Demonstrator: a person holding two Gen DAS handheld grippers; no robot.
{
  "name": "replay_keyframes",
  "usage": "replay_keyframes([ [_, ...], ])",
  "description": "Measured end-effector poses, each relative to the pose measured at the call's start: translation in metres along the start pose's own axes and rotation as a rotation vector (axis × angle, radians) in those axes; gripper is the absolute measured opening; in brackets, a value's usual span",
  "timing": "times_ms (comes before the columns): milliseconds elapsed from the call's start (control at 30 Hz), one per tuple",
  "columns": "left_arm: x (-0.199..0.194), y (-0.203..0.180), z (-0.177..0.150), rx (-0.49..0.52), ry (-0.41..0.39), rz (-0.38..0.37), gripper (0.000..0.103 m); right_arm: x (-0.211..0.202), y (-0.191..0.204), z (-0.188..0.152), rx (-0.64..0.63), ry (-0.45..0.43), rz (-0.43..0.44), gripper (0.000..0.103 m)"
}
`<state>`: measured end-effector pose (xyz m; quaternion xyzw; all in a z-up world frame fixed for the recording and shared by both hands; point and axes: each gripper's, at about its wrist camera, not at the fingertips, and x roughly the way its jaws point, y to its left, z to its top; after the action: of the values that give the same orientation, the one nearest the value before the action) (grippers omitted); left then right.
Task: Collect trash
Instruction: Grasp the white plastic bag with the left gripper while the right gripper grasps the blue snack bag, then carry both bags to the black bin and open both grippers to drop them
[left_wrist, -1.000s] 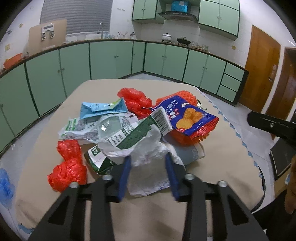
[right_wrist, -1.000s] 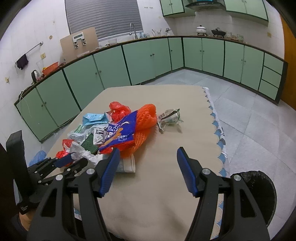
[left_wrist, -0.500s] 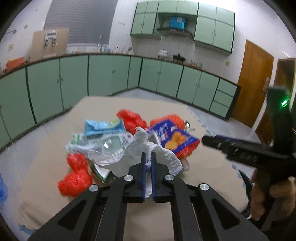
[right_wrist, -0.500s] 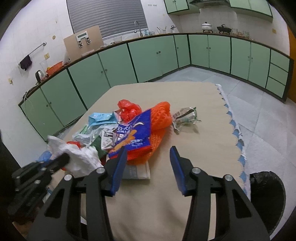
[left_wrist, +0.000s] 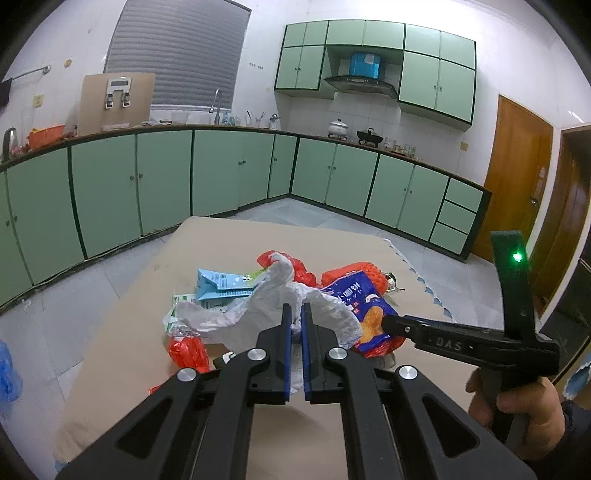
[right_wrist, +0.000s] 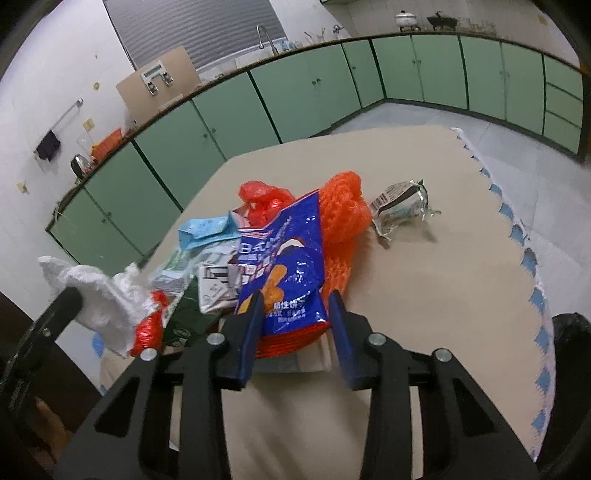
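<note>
Jaws of the left gripper (left_wrist: 296, 317) pressed almost together, pinching a crumpled white plastic bag (left_wrist: 273, 302) that spills out on both sides of the blue pads and rises above the tips. Beyond these jaws, on the beige table (left_wrist: 229, 243): a light-blue flattened carton (left_wrist: 221, 284), a red plastic bag (left_wrist: 299, 267) and, low to the left, a red crinkled wrapper (left_wrist: 188, 350). Jaws of the right gripper (right_wrist: 295, 306) spread, one blue pad on each side of the near end of a glossy blue snack packet (right_wrist: 288, 266); whether the pads touch it cannot be told. Packet lying on an orange mesh net (right_wrist: 343, 214). Left of the right jaws, a dark green carton (right_wrist: 184, 321); ahead and to the right, well apart from the heap, a crumpled silver foil wrapper (right_wrist: 400, 208). Far right, below the table edge, a black-lined waste bin (right_wrist: 570, 350).
</note>
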<state>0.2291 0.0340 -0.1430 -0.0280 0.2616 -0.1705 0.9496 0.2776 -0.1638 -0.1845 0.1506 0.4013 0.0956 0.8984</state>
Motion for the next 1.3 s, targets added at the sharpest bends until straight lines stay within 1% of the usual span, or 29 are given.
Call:
replay_keyframes([
  [33, 0.000, 0.000, 0.000, -0.002, -0.002, -0.001, 0.005, -0.003, 0.001, 0.000, -0.007, 0.002, 0.006, 0.014],
  [100, 0.000, 0.001, 0.000, -0.009, -0.006, -0.003, 0.005, -0.009, 0.004, -0.001, -0.021, -0.008, 0.006, 0.012],
  [133, -0.001, 0.001, 0.001, -0.012, -0.008, -0.004, 0.005, -0.014, 0.005, -0.002, -0.031, -0.024, 0.005, 0.006],
  [367, -0.004, -0.002, 0.001, -0.004, -0.006, -0.010, 0.005, -0.032, 0.006, 0.001, -0.030, -0.058, 0.025, 0.002],
  [500, -0.008, -0.007, 0.004, 0.000, -0.012, -0.019, 0.005, -0.055, 0.010, 0.003, -0.037, -0.094, 0.040, 0.001],
  [667, -0.016, -0.023, 0.010, 0.028, -0.023, -0.038, 0.005, -0.084, 0.010, 0.007, -0.043, -0.129, 0.040, 0.001],
  [767, -0.020, -0.039, 0.013, 0.052, -0.025, -0.057, 0.005, -0.105, 0.002, 0.007, -0.036, -0.153, 0.030, 0.001],
  [867, -0.023, -0.057, 0.013, 0.079, -0.026, -0.079, 0.005, -0.129, -0.013, 0.004, -0.020, -0.182, 0.011, 0.001],
  [1000, -0.024, -0.090, 0.016, 0.114, -0.023, -0.124, 0.005, -0.167, -0.043, -0.005, 0.007, -0.222, -0.041, 0.001],
  [1167, -0.016, -0.147, 0.016, 0.182, -0.008, -0.206, 0.005, -0.217, -0.101, -0.028, 0.051, -0.252, -0.156, 0.001],
  [1300, -0.004, -0.203, 0.011, 0.241, 0.015, -0.295, 0.005, -0.241, -0.151, -0.051, 0.106, -0.250, -0.258, 0.001],
])
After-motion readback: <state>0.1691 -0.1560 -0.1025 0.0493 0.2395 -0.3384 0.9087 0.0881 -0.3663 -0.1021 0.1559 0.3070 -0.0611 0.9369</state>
